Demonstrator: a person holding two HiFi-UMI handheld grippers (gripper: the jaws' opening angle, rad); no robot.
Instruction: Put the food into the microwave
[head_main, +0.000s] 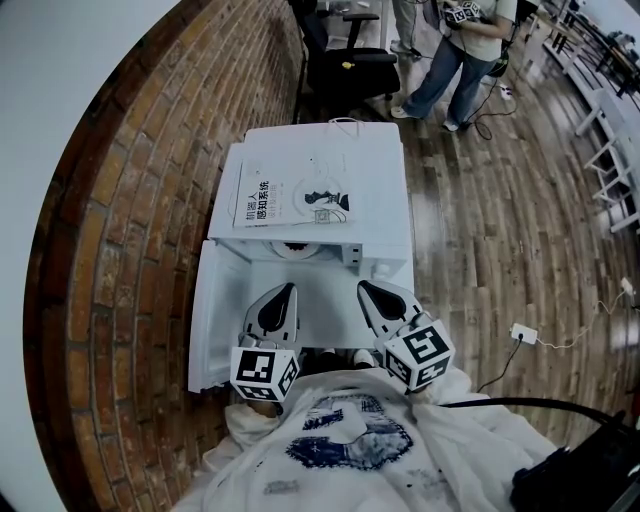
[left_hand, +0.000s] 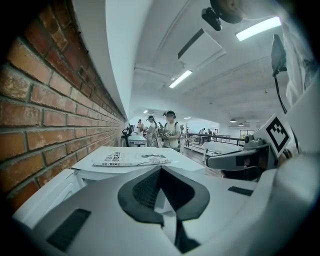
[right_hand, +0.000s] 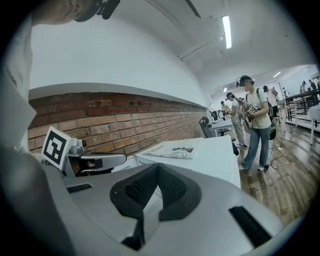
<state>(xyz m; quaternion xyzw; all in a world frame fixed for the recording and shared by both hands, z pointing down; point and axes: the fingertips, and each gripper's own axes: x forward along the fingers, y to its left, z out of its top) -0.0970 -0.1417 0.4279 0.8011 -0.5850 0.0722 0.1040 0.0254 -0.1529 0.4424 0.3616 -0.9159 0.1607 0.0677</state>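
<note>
Both the left gripper (head_main: 289, 290) and right gripper (head_main: 366, 288), tapered and grey, are clenched empty at lower centre; a round pale dish (head_main: 300, 249) lies inside the boxy white microwave (head_main: 380, 190). Its flat door (head_main: 212, 320) hangs open.

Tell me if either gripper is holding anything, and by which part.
Nothing is held. The left gripper and the right gripper both have their jaws together and empty, in front of the open microwave.

left tongs (head_main: 286, 291): pale grey shell, black ribbed pads | right tongs (head_main: 367, 288): same build | marker cube (head_main: 265, 372) on each: white faces, black square codes | top (head_main: 340, 440): white, creased, blue print on front | cable (head_main: 520, 403): black, thin
</note>
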